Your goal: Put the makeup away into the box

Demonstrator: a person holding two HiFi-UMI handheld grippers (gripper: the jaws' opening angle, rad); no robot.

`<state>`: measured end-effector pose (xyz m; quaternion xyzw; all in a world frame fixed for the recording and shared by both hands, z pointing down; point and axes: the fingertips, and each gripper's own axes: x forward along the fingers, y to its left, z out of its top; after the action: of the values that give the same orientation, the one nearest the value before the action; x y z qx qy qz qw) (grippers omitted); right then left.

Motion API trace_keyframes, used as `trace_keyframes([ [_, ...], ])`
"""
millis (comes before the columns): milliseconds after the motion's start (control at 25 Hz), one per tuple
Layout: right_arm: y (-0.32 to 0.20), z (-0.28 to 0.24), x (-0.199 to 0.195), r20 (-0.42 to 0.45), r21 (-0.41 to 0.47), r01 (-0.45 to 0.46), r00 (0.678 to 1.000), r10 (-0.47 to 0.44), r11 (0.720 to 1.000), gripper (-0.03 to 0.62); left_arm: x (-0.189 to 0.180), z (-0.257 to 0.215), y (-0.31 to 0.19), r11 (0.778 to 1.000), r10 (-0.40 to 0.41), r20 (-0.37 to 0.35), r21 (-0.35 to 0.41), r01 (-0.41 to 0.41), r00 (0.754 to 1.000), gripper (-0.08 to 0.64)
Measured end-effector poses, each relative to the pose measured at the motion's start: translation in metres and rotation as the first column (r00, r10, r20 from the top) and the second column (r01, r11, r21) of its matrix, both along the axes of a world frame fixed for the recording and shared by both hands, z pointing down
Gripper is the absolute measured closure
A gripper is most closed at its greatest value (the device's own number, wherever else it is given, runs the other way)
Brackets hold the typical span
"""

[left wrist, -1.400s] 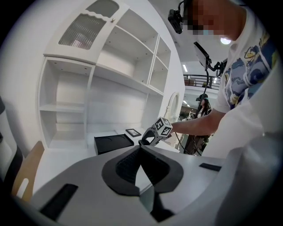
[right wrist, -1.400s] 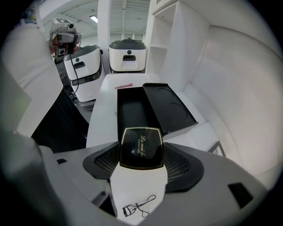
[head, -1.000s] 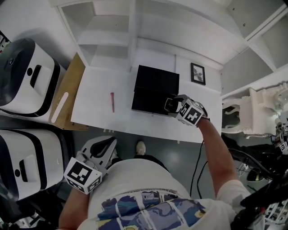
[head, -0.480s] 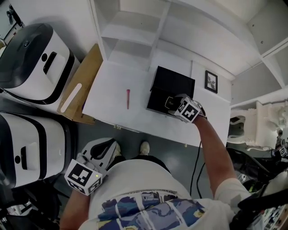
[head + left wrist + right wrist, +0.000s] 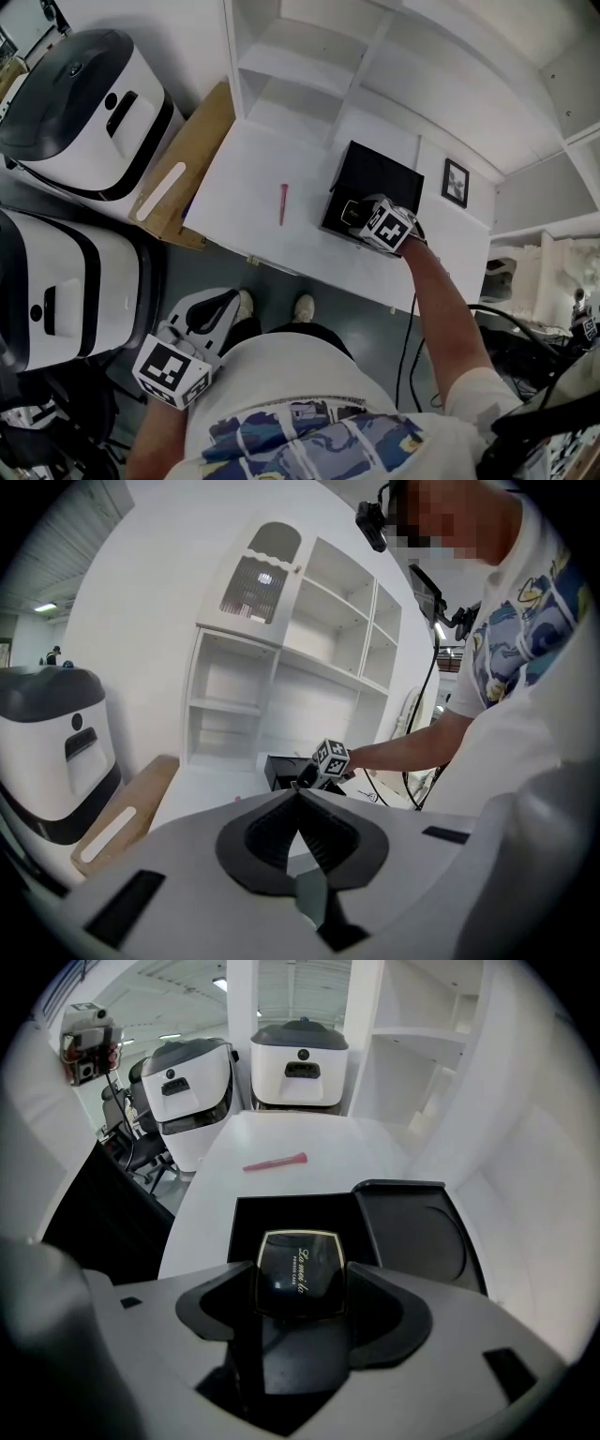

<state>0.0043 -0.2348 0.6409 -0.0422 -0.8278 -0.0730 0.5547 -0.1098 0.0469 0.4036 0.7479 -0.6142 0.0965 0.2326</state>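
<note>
One black, gold-rimmed powder compact [image 5: 298, 1265] is clamped flat between the jaws of the right gripper [image 5: 354, 213], just over the open black box [image 5: 281, 1215]. It should probably go down level into the box, clear of the lid [image 5: 417, 1234] beside it, before the jaws part. Only the right gripper view shows that grip. Only the left gripper view shows the left gripper [image 5: 298, 794] closed on nothing, well away from the box, and the head view places the pink makeup pencil [image 5: 282, 202] left of the box.
</note>
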Motion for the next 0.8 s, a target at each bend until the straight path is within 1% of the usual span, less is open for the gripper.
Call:
trace_keyframes([
  [360, 0.005, 0.017, -0.019, -0.024, -0.034, 0.018, 1.0, -0.019, 0.999, 0.272, -0.008, 0.003, 0.014, 0.998, -0.07, -0.004, -0.007, 0.07, 0.998, 0.546],
  [800, 0.009, 0.039, -0.033, -0.049, -0.063, 0.041, 0.998, -0.044, 0.997, 0.272, -0.013, 0.002, 0.022, 0.991, -0.131, 0.001, -0.022, 0.131, 0.991, 0.546],
])
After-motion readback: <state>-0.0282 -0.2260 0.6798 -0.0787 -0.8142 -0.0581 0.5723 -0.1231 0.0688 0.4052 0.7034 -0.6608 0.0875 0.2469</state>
